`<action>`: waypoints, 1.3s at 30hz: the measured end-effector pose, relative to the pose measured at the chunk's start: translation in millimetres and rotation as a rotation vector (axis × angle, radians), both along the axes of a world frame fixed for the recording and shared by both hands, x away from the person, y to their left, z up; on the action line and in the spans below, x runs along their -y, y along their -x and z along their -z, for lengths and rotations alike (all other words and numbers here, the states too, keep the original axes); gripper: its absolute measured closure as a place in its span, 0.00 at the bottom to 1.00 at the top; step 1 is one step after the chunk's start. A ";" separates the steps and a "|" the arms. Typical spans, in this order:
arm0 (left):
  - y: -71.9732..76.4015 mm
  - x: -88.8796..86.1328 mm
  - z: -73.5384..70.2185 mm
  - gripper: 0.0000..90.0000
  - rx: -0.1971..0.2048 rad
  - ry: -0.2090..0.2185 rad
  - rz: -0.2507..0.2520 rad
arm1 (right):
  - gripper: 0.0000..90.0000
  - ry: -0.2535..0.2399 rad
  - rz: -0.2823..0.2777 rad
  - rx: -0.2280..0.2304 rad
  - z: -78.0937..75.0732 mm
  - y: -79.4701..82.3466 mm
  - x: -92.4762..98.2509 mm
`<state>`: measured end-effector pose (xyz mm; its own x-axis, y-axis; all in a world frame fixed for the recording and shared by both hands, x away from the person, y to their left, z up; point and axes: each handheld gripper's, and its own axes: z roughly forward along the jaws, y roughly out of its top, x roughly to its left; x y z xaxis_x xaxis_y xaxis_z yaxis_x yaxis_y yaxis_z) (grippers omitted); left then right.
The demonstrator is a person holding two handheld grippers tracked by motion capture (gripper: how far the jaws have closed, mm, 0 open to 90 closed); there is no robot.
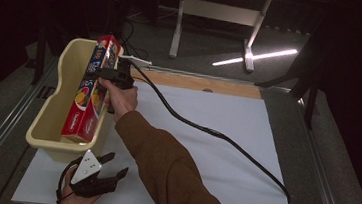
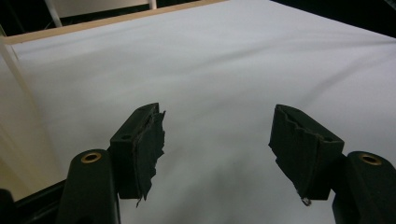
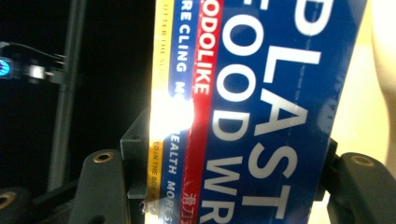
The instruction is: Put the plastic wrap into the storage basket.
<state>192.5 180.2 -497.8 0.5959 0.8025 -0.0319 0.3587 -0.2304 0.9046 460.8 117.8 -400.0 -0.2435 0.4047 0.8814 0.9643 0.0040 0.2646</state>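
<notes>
— Right gripper (image 1: 102, 74)?
— Jaws set either side of the plastic wrap box (image 1: 91, 87), reaching both long faces; whether the pads press, cannot tell from here. Box lies lengthwise in the cream bin (image 1: 49, 119), far end propped on the rim.
— Seen along that gripper?
— Box (image 3: 261, 116) right between the jaws, blue and red lettering close up.
— Left gripper (image 1: 107, 171)?
— Jaws spread wide, nothing between. Rests low over the white sheet (image 1: 226, 136), just in front of the bin's near end.
</notes>
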 end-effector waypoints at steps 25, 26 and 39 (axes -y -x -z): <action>-0.9 0.3 0.5 0.38 -0.001 -0.004 -0.009 | 0.44 0.266 -0.104 0.415 -29.8 7.9 65.6; -1.2 0.6 0.6 0.38 -0.003 -0.003 -0.009 | 0.43 0.274 -0.110 0.444 -29.6 9.3 73.4; -4.3 1.5 1.2 0.36 -0.013 -0.015 -0.027 | 0.29 0.623 -0.150 0.914 8.2 58.4 199.1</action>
<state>196.7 178.7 -499.1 0.5739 0.8185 -0.0274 0.3771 -0.2344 0.8960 402.4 -81.4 -408.2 -0.7800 0.6258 -0.0004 0.3869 0.4828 0.7856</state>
